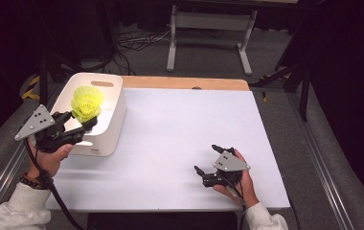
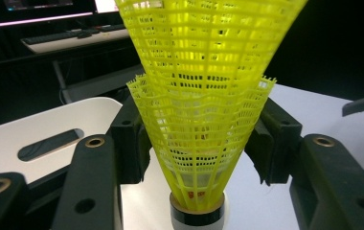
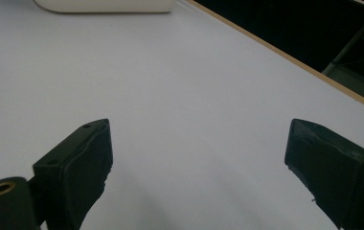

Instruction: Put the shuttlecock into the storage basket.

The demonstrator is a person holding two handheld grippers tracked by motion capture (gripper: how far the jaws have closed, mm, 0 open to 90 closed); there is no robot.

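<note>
Gripping the stacked yellow plastic mesh shuttlecocks (image 1: 87,102) upright in my left tongs (image 1: 85,125), above the white plastic bin's (image 1: 114,125) near rim; my right tongs (image 1: 208,159) rest wide open on the bench (image 1: 170,129).

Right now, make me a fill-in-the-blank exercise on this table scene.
1. The left gripper is shut on stacked ____ shuttlecocks.
2. In the high view, they hang above the white ____.
3. The right gripper has its jaws ____, nothing between them.

Missing words: yellow; bin; open
</note>
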